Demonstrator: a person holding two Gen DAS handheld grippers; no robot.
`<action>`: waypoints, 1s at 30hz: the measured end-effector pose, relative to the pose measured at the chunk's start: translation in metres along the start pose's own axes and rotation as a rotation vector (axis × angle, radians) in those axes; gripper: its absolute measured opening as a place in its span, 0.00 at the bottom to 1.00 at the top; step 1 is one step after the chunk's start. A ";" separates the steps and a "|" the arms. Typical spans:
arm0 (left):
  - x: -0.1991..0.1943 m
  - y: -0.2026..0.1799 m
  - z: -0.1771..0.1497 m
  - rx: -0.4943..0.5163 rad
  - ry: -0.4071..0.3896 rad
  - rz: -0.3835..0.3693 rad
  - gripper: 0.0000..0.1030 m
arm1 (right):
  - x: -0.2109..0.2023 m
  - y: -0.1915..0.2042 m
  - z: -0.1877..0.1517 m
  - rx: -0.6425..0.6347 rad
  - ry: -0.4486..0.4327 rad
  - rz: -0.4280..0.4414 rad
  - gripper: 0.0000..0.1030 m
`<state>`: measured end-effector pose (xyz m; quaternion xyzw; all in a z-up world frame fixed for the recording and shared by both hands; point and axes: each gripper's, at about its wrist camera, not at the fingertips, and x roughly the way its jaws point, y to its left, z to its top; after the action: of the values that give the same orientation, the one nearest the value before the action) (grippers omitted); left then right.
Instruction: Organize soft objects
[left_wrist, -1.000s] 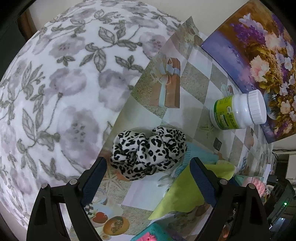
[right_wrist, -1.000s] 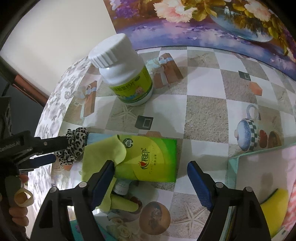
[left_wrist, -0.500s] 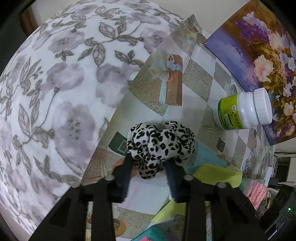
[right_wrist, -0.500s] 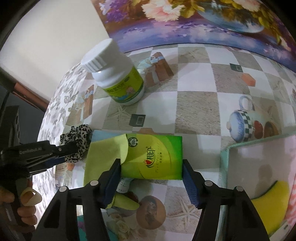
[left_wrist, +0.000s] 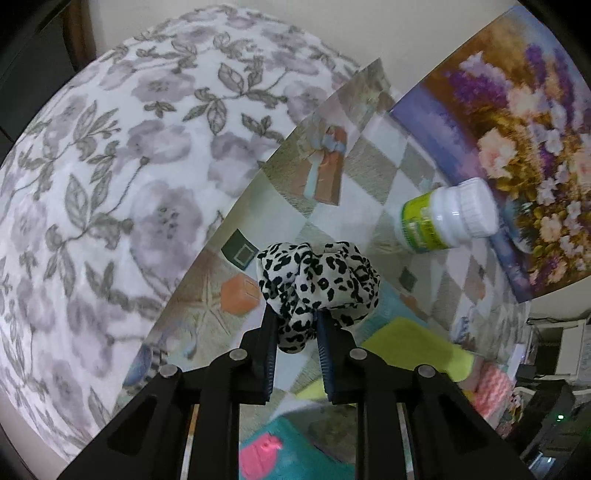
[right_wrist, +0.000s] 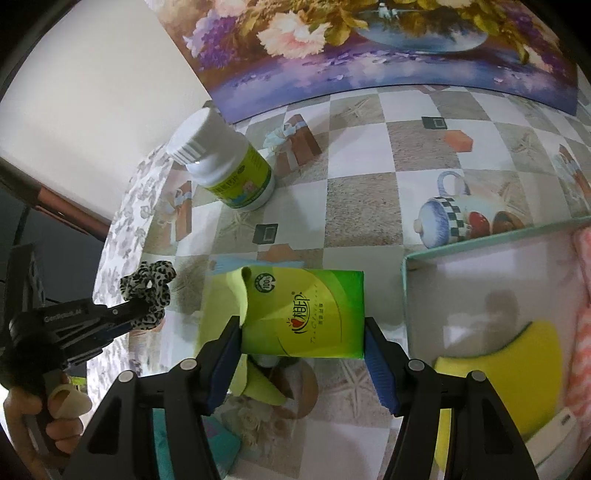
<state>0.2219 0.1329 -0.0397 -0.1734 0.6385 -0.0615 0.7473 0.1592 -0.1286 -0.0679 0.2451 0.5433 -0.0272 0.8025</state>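
We are in the pick-up step on both sides. Our left gripper (left_wrist: 297, 334) has just been closing and its jaws now pinch the leopard-print scrunchie (left_wrist: 319, 282), which looks lifted clear of the table (right_wrist: 369, 206) — beyond the far edge of the open box (right_wrist: 491, 236), well apart from it. Our right gripper (right_wrist: 301, 345) has its jaws pressed against the two short sides of the green tissue pack (right_wrist: 306, 314), just beside the box's near wall. The jaws stand wide because the pack is wide, not because they are loose.

The next move, as we judge it, calls for carrying both soft things over the box wall and letting go inside, keeping the pack level so it does not slip.

Counting: one scrunchie, one tissue pack, one yellow sponge (right_wrist: 513, 369) already in the box, one pink-patterned cloth (right_wrist: 581, 332) at its far side, one yellow-green cloth (right_wrist: 221, 310) under the pack — and one white pill bottle (right_wrist: 225, 166), hard, standing further off.
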 end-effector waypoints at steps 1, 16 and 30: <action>-0.005 0.000 -0.004 -0.006 -0.014 -0.005 0.20 | -0.002 -0.001 -0.001 0.002 -0.001 0.004 0.64; 0.003 -0.071 -0.058 -0.046 -0.030 -0.128 0.20 | -0.011 -0.007 -0.014 0.008 0.006 0.012 0.64; 0.022 -0.080 -0.060 -0.034 -0.007 -0.087 0.20 | -0.011 -0.017 -0.011 0.000 0.026 0.001 0.65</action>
<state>0.1776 0.0406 -0.0411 -0.2140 0.6287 -0.0825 0.7431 0.1396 -0.1415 -0.0676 0.2456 0.5537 -0.0235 0.7953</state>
